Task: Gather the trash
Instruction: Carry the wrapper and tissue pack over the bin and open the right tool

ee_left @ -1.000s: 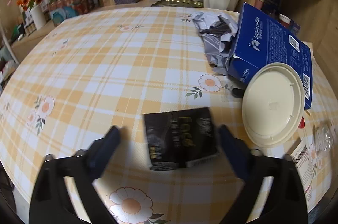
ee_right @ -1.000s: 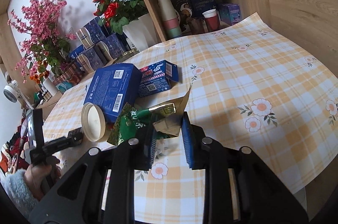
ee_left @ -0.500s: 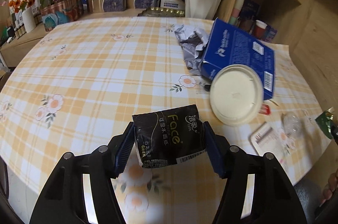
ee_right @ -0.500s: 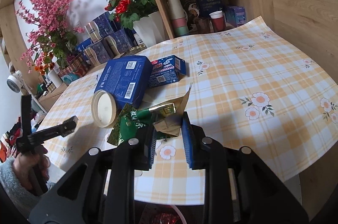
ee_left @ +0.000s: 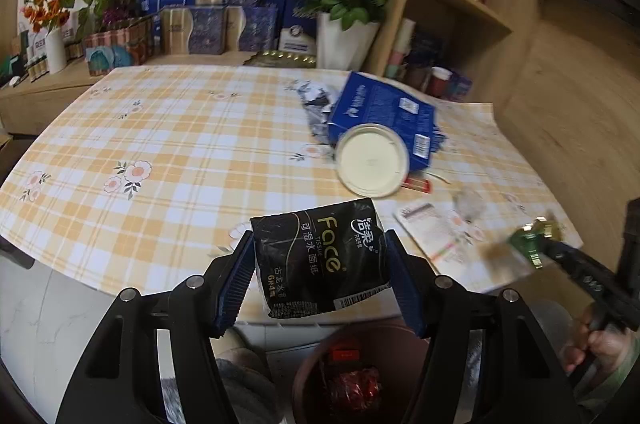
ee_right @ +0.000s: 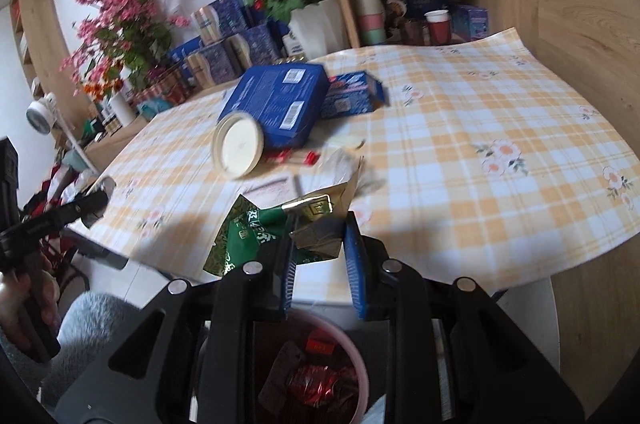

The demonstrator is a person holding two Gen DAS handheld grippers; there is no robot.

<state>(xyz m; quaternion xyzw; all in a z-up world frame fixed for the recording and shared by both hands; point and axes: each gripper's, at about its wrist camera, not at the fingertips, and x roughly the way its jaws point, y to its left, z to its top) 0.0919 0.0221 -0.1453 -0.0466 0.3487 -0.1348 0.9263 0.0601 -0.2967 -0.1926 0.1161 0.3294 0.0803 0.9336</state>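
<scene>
My left gripper [ee_left: 320,236] is shut on a black tissue pack [ee_left: 320,264], held in the air past the table's near edge. Below it stands a pinkish-brown bin [ee_left: 306,360] with red wrappers inside. My right gripper [ee_right: 320,224] is shut on a crumpled green and gold wrapper [ee_right: 252,236], also at the table edge and above the same bin [ee_right: 362,364]. In the left wrist view the right gripper [ee_left: 576,264] shows at the right with the wrapper [ee_left: 530,242]. The left gripper [ee_right: 92,200] appears at the left of the right wrist view.
On the checked tablecloth [ee_left: 180,144] lie a large blue box [ee_left: 384,108], a cream round lid [ee_left: 372,164], a silver crumpled wrapper [ee_left: 316,100], a paper leaflet [ee_left: 432,228] and a smaller blue box [ee_right: 352,92]. Flower pots, boxes and a shelf stand behind.
The left gripper shut on the black pack, lifted it off the table and drew back over the edge above the bin. The right gripper pulled back with its wrapper; the bin came into view.
</scene>
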